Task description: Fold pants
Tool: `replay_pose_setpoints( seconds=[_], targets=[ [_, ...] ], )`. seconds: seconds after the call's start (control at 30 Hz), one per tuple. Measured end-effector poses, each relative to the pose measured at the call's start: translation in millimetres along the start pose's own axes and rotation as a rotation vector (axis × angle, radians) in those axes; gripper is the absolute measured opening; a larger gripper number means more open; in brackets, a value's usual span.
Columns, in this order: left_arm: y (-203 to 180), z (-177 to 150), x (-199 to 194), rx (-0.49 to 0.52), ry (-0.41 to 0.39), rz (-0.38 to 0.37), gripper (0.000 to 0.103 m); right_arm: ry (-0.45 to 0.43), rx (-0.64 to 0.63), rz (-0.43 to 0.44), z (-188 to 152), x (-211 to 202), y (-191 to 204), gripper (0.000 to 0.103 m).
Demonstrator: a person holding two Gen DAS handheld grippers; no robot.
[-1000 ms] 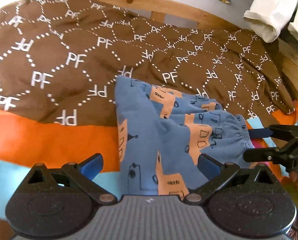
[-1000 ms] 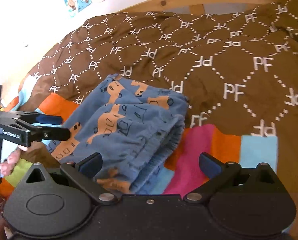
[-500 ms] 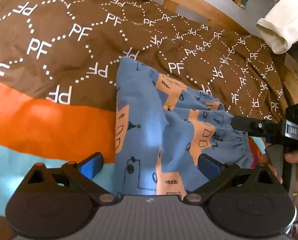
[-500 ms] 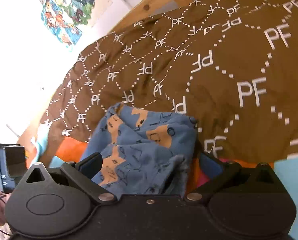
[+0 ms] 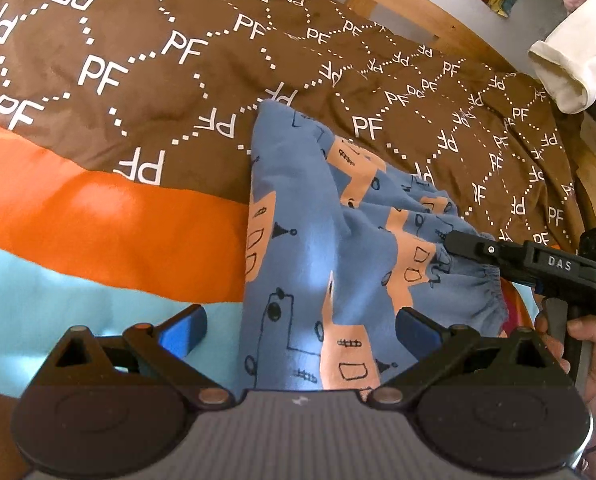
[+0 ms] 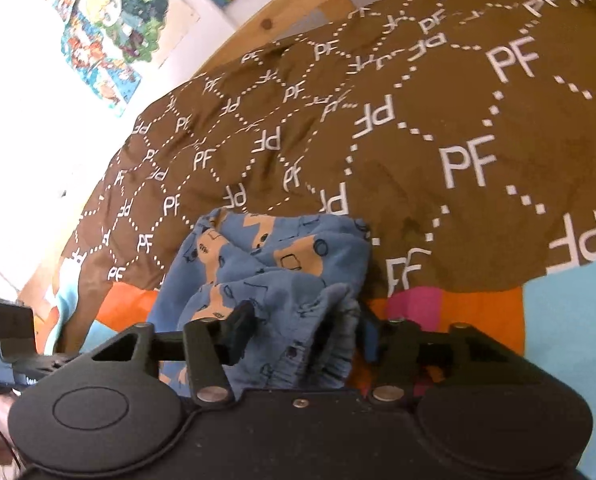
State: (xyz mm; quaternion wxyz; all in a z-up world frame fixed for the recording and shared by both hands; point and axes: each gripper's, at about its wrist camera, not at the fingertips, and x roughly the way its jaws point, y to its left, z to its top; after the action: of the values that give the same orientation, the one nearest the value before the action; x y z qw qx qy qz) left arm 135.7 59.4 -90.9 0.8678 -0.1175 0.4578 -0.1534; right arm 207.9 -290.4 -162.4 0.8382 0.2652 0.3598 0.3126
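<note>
Blue pants with orange prints (image 5: 330, 248) lie folded on the brown, orange and light-blue bedspread (image 5: 109, 216). My left gripper (image 5: 302, 330) is open, its fingers astride the near end of the pants. In the right wrist view my right gripper (image 6: 304, 330) has closed in on the gathered waistband of the pants (image 6: 273, 272), with cloth bunched between its fingers. The right gripper also shows in the left wrist view (image 5: 482, 250), its tip on the waistband.
A wooden bed frame (image 5: 418, 12) runs along the far side. A cream cloth (image 5: 574, 60) hangs at the upper right. Posters (image 6: 109, 28) hang on the wall to the left. A hand (image 5: 590, 344) holds the right gripper's handle.
My right gripper has moved in onto the waistband and its fingers have closed from wide open onto the cloth. My left gripper has stayed open and moved slightly closer to the pants.
</note>
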Motion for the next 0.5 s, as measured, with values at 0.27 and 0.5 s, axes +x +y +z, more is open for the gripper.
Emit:
replay_pose_setpoints(
  seconds=[0.27,0.5],
  targets=[
    [14,-6,-14,-0.052,-0.024,0.026,0.080,0.000,0.002,-0.015,-1,-2,-2,0.041],
    [4,-4,-15,-0.057,0.017,0.019,0.031,-0.049,-0.023,-0.025,-6,-9,4,0.027]
  ],
)
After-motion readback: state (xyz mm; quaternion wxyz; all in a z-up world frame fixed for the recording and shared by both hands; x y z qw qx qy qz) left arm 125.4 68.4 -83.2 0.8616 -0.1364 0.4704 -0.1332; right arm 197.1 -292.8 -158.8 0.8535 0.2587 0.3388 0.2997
